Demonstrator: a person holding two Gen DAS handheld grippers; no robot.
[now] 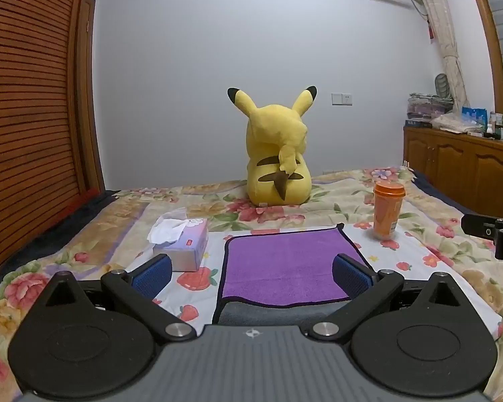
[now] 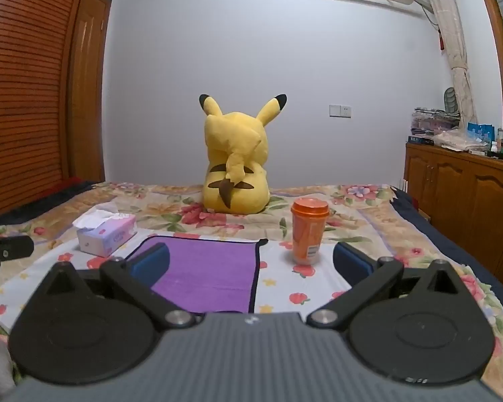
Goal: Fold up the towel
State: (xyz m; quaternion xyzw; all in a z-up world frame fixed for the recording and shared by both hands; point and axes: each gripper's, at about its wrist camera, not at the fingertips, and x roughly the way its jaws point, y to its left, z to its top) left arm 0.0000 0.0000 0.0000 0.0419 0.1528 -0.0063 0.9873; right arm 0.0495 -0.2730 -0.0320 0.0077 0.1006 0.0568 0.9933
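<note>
A purple towel (image 1: 285,261) with a dark hem lies flat on the flowered bedspread, folded over so its grey underside (image 1: 278,313) shows at the near edge. It also shows in the right wrist view (image 2: 211,271). My left gripper (image 1: 251,276) is open and empty, its blue pads spread above the towel's near part. My right gripper (image 2: 251,263) is open and empty, to the right of the towel's middle, with its left pad over the towel. The right gripper's body shows at the right edge of the left wrist view (image 1: 496,234).
A tissue box (image 1: 181,244) stands left of the towel. An orange lidded cup (image 1: 387,209) stands at its far right corner. A yellow plush toy (image 1: 275,154) sits at the far end of the bed. A wooden cabinet (image 2: 462,197) is on the right, a wardrobe (image 1: 23,117) on the left.
</note>
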